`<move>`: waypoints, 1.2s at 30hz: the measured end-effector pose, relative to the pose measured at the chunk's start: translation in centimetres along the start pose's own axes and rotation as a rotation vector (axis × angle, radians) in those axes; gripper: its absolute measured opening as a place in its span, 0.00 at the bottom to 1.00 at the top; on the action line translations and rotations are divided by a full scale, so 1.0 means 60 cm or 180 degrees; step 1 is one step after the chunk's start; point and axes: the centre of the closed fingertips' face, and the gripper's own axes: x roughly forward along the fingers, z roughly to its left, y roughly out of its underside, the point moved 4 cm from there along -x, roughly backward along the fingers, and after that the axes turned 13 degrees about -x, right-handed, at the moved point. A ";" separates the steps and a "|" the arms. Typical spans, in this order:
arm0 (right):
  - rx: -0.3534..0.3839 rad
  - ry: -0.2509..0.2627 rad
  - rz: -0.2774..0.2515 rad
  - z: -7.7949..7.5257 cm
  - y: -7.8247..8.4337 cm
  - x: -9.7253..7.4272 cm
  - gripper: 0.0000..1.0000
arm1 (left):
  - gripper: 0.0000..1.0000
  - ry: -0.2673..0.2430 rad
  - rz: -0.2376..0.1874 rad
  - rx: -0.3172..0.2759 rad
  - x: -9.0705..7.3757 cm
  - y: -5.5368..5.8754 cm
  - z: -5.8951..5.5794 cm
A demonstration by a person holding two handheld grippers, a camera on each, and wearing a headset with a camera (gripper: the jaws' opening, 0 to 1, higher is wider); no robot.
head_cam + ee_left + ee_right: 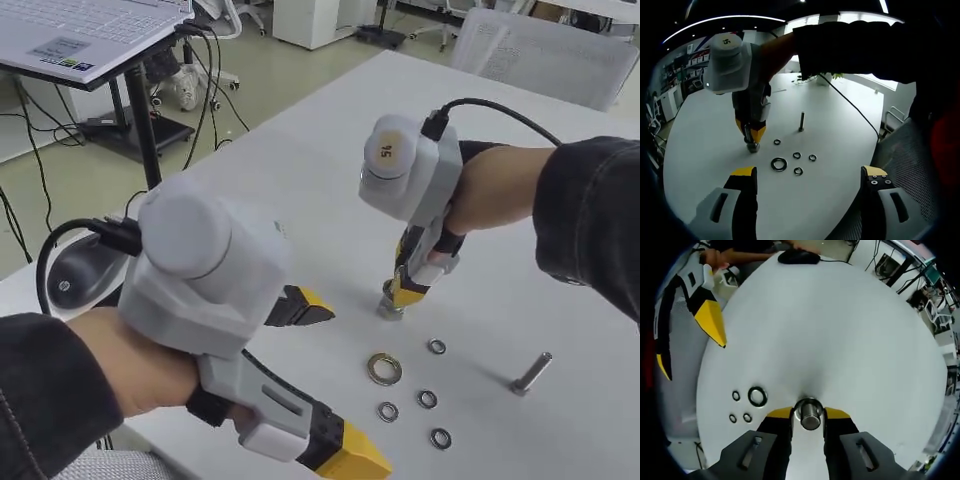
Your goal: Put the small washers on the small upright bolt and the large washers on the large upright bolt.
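White worktable [300, 160] in an office, laptop [80, 30] past its edge: right gripper [400, 292] clamped on the upright large bolt [810, 417], left gripper [809, 173] spread wide, large washer [383, 368] and four small washers [427, 399] beside that bolt, small bolt [531, 372] beyond them.

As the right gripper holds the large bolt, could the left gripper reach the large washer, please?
Probably yes: the left gripper is open just short of the large washer, with bare table between.
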 end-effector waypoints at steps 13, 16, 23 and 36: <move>0.0031 -0.0050 0.0010 -0.005 0.005 0.020 0.24 | 0.85 0.0003 0.0012 -0.0010 0.001 0.001 0.001; 0.0038 -0.0060 0.0005 -0.005 0.006 0.023 0.24 | 0.85 0.0000 0.0012 -0.0013 0.001 0.001 0.001; 0.0037 -0.0059 0.0002 0.005 0.004 0.019 0.24 | 0.84 0.0005 0.0027 -0.0014 0.000 0.007 -0.002; 0.0075 -0.0016 -0.0044 0.014 0.009 0.007 0.31 | 0.84 0.0007 0.0029 -0.0007 -0.002 0.010 -0.003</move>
